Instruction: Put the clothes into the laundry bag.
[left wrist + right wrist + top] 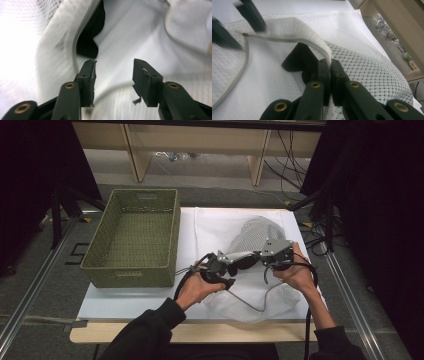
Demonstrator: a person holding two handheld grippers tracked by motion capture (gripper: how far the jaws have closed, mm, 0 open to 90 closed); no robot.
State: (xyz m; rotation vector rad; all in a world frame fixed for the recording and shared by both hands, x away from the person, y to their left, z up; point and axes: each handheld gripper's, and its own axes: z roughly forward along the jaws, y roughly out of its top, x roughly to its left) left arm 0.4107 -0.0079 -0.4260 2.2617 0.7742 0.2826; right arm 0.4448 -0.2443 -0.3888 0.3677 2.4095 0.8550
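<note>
Two grippers work one white mesh bag [255,232] on the table [130,301], its long axis running from near edge to far. Right gripper [329,65] fingers pinch its hem; left gripper [113,75] fingers stand apart, empty.

White table [130,302], grey floor [45,265], wooden shelving [137,155]

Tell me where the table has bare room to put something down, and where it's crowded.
Free: the white table top along the near edge, in front of the green basket, and the far strip behind the mesh laundry bag. The basket's inside is bare too. Crowded: the right half, where the bag sprawls under the left gripper and right gripper.
</note>
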